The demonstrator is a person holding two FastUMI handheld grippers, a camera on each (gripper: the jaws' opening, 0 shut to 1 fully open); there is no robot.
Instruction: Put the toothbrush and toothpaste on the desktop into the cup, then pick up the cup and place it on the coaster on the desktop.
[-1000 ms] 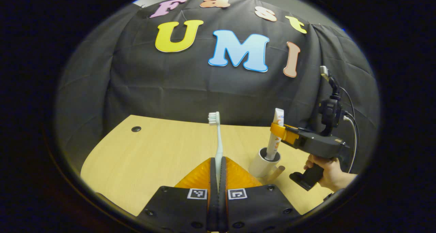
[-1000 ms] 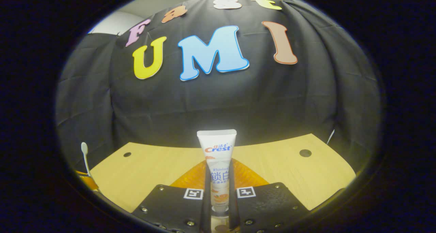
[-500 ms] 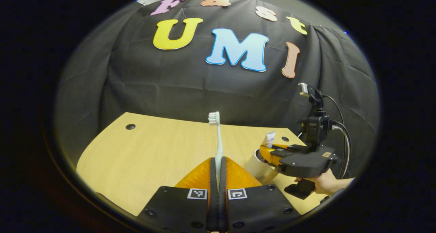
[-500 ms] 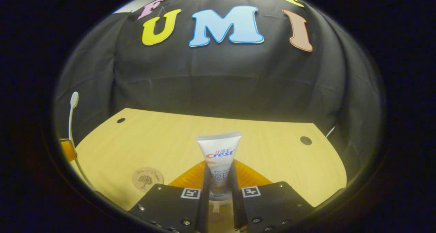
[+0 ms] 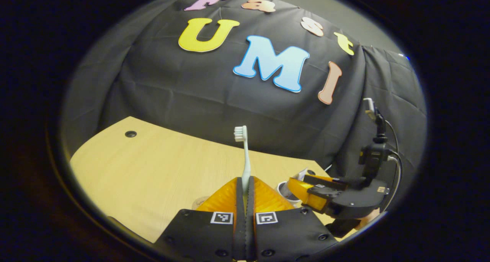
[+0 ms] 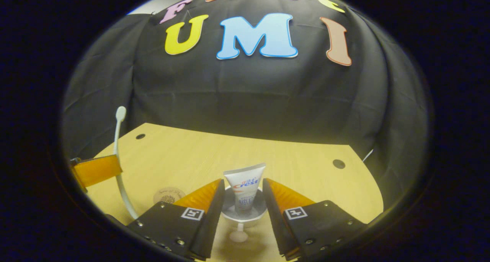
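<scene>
Standing upright in the white cup (image 6: 245, 210), the toothpaste (image 6: 245, 185) leaned slightly with its crimped end up, while the right gripper (image 6: 240, 200) sat with its jaws spread wide on either side of the cup and touching neither. The left gripper (image 5: 245, 195) was clamped tight on the lower handle of the toothbrush (image 5: 244, 154), bristles pointing up, held above the table (image 5: 153, 166) and just beside the cup. The coaster (image 6: 169, 195) lay flat on the table, to the left of the cup in the right gripper view and apart from it.

Judged from this, the risk lay in the crowding at the cup: the cup's mouth looked narrow, the tube already took up part of it, and the right gripper stood close around it. A toothbrush brought down off-centre could strike the rim or the tube and tip the cup, which looked light. A spread jaw drawn back carelessly could also nudge the cup's handle (image 6: 238, 236). With both items standing tall, the cup would be top-heavy once carried toward the coaster.
</scene>
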